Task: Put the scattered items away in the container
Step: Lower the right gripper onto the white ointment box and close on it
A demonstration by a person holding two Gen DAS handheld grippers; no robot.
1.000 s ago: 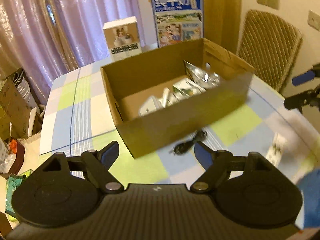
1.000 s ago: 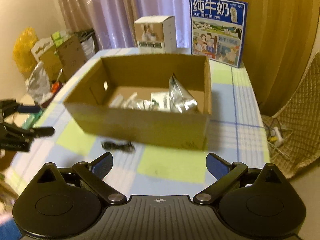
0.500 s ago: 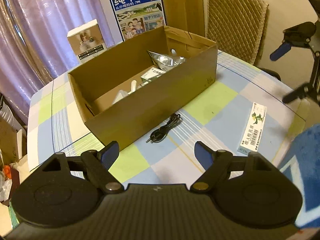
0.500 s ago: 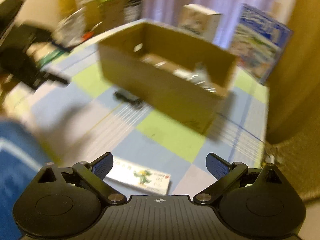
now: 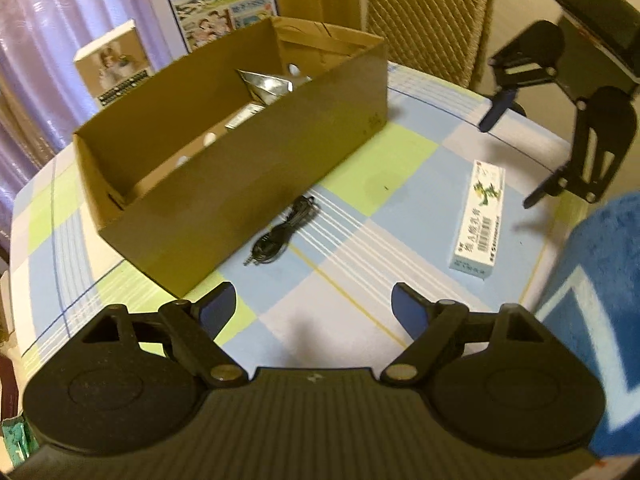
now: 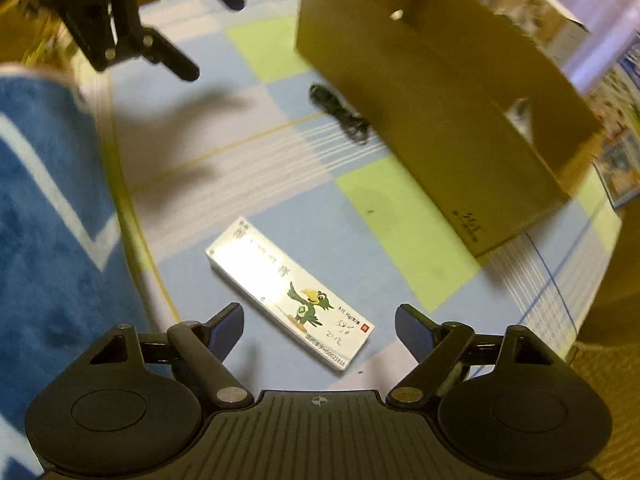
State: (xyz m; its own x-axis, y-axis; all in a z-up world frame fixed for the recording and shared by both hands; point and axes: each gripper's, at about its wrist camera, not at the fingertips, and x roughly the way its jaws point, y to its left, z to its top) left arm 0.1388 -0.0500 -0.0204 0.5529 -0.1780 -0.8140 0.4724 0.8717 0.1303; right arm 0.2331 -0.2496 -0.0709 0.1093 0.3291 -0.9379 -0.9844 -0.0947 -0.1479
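Spreading across both views, a checked surface (image 5: 400,184) in blue, green and white. Sitting on it, filling the upper left and centre of the left wrist view and the upper right of the right wrist view, an open cardboard box (image 5: 280,160), with silvery packets (image 5: 266,84) lying inside. Standing beyond the box at the top of the left wrist view, a blue printed carton (image 5: 216,0) and a small white box (image 5: 114,62). Showing at the right edge of that view and the left of the other, a blue sleeve (image 6: 44,208).

Lying flat at lower centre of the right wrist view, well apart from the cardboard box, a long white packet with a green bird (image 6: 290,294). Lying just beside the cardboard box's near wall, a coiled black cable (image 5: 280,232).

Hanging over the white packet, the right claw (image 6: 319,326), closing but spread, pinching nothing. Hovering above bare cloth near the cable, the left claw (image 5: 313,307), opening, spread wide, holding nothing.
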